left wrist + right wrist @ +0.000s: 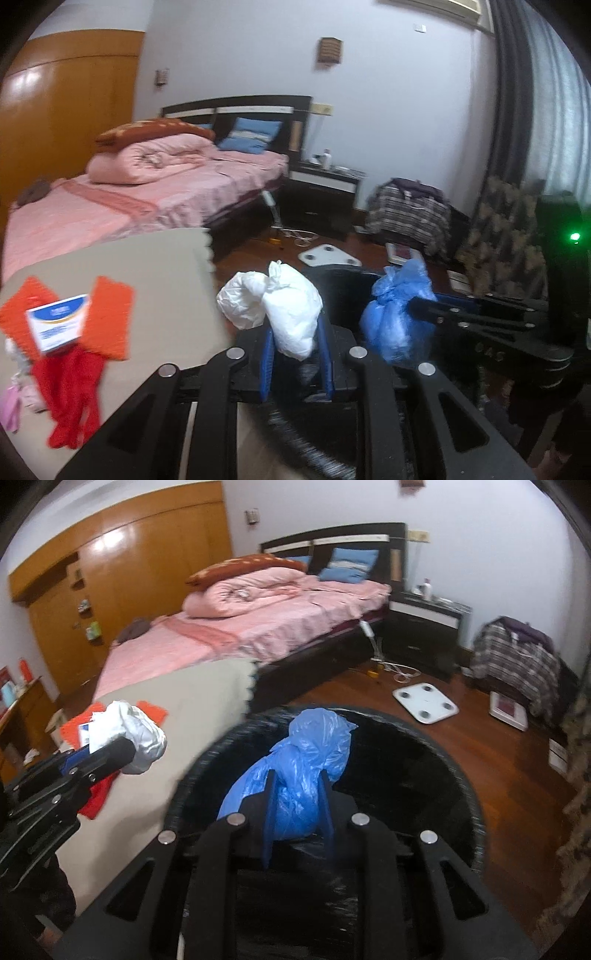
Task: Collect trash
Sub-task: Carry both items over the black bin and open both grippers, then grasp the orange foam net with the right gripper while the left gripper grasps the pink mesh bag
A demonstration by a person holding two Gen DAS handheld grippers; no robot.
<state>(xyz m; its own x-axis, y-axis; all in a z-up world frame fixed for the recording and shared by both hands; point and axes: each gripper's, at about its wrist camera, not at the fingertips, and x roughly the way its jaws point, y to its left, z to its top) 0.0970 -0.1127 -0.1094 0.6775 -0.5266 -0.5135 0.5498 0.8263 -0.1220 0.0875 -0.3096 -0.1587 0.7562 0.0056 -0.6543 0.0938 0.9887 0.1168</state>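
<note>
My left gripper (297, 332) is shut on a crumpled white plastic bag (284, 306) and holds it beside the rim of a round black bin (343, 291). In the right wrist view the left gripper (122, 751) with the white bag (136, 734) is at the left, over the table edge. My right gripper (297, 805) is shut on a knotted blue plastic bag (299, 775) and holds it over the open black bin (461, 775). The blue bag (395, 314) and the right gripper (421, 314) also show in the left wrist view.
A beige table (155, 280) at the left holds orange cloths (107, 314), a small white and blue box (59, 325) and red fabric (70, 391). Behind are a pink bed (258, 627), a nightstand (424, 627), a white scale (424, 701) on the wood floor, and a chair with plaid clothes (517, 661).
</note>
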